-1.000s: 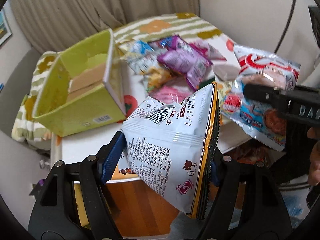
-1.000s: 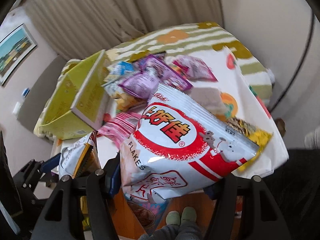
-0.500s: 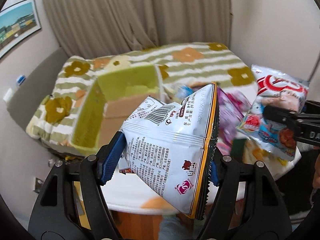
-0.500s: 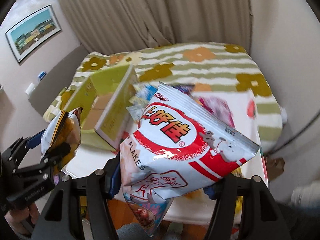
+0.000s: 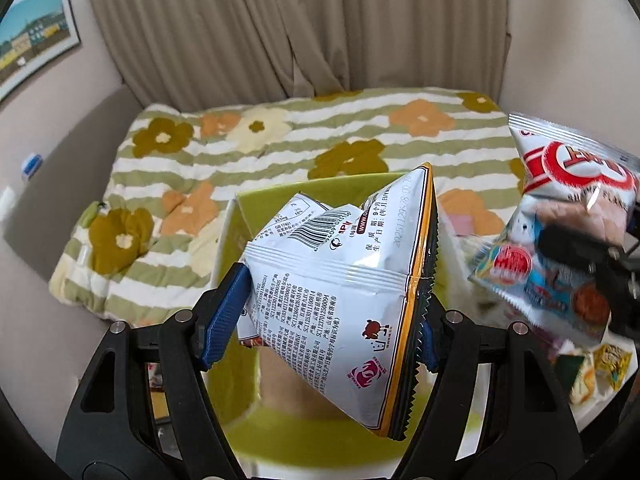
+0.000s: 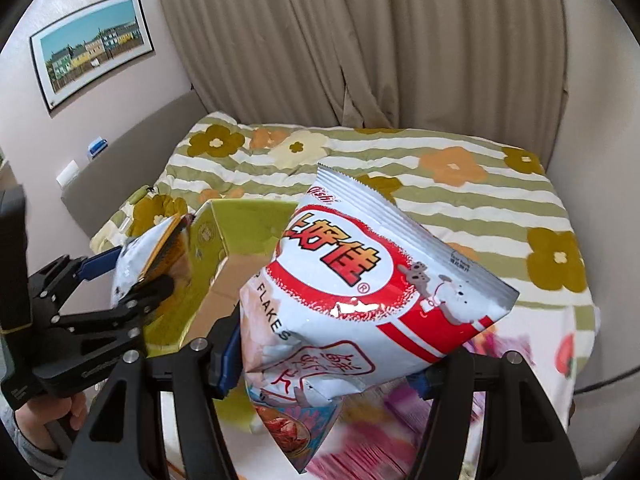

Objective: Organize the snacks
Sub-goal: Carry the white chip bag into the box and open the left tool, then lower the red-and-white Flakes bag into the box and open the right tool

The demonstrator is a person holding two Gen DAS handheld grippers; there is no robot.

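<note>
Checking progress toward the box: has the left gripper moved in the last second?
Yes. In the left wrist view, the left gripper with its white snack bag went from beside the green box to above its opening.

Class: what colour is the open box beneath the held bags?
Yellow-green box, clearest in the right wrist view.

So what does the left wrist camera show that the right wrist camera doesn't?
Only the left wrist view shows the barcode side of the white bag in the left tongs, and small wrapped snacks on the table. Only the right wrist view shows the hand holding the left tongs. Both show the green box, the red and white bag and the flowered blanket.
</note>
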